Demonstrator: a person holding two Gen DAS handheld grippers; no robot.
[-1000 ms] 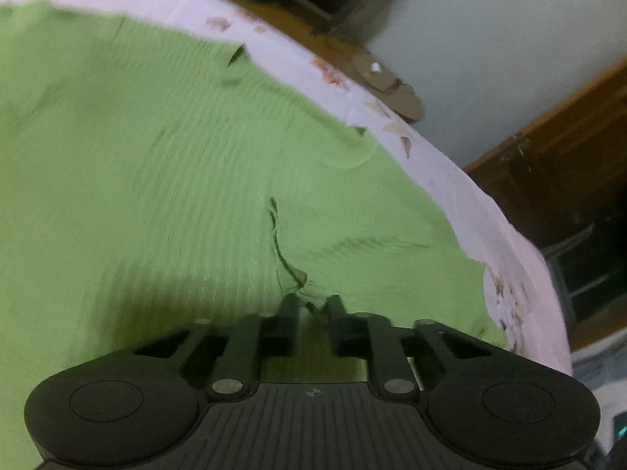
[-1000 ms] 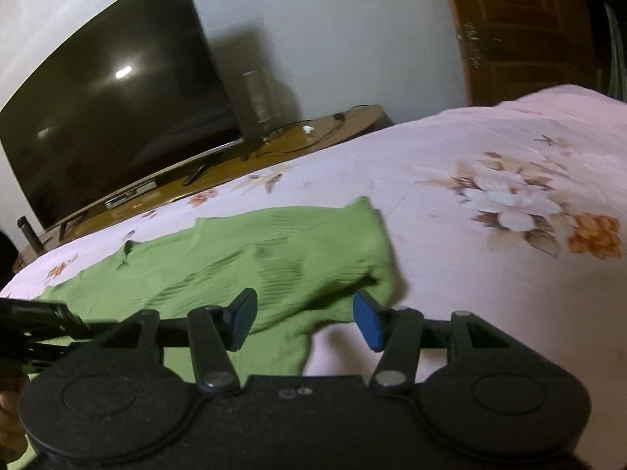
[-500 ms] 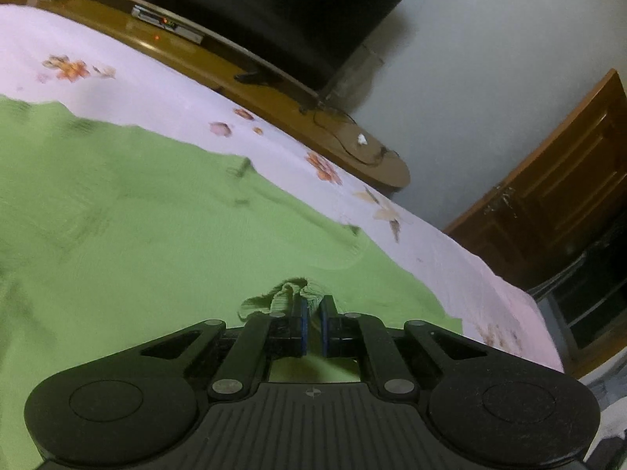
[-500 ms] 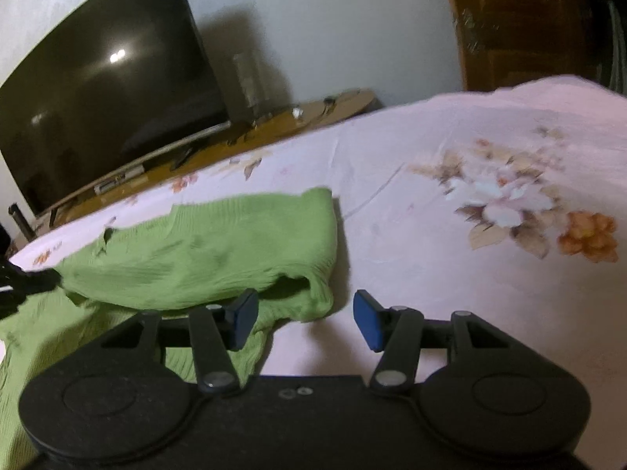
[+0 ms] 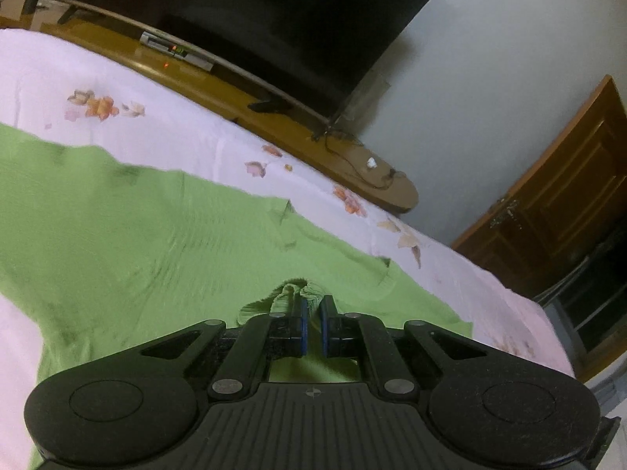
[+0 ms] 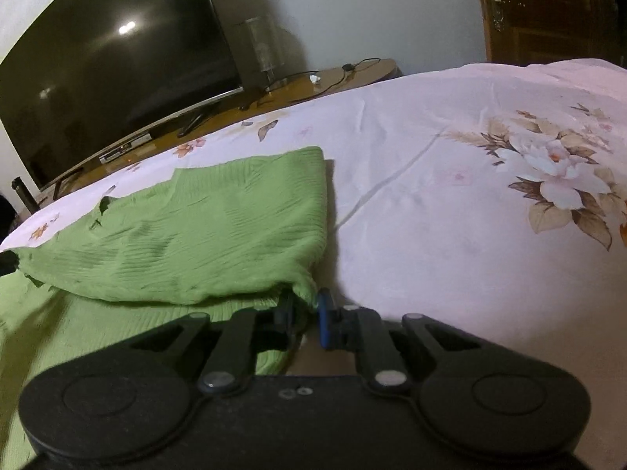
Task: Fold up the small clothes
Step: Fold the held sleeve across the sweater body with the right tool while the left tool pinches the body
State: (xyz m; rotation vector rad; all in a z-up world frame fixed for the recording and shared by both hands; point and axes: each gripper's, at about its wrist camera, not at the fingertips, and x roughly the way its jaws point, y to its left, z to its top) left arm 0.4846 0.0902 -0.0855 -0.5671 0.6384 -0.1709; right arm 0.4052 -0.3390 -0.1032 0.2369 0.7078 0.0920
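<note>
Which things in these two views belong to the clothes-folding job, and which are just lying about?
Belongs to the job:
green ribbed garment
left claw, shut on its bunched edge
right claw, shut on its corner
floral bedsheet, the work surface

Just lying about:
television
wooden TV stand
set-top box
wooden door

Dim warm indoor light, lamp glare spot on the TV (image 6: 98, 74), soft shadow right of it; green garment (image 5: 117, 235) motion-blurred, heavy fisheye bend w/ dark corners
</note>
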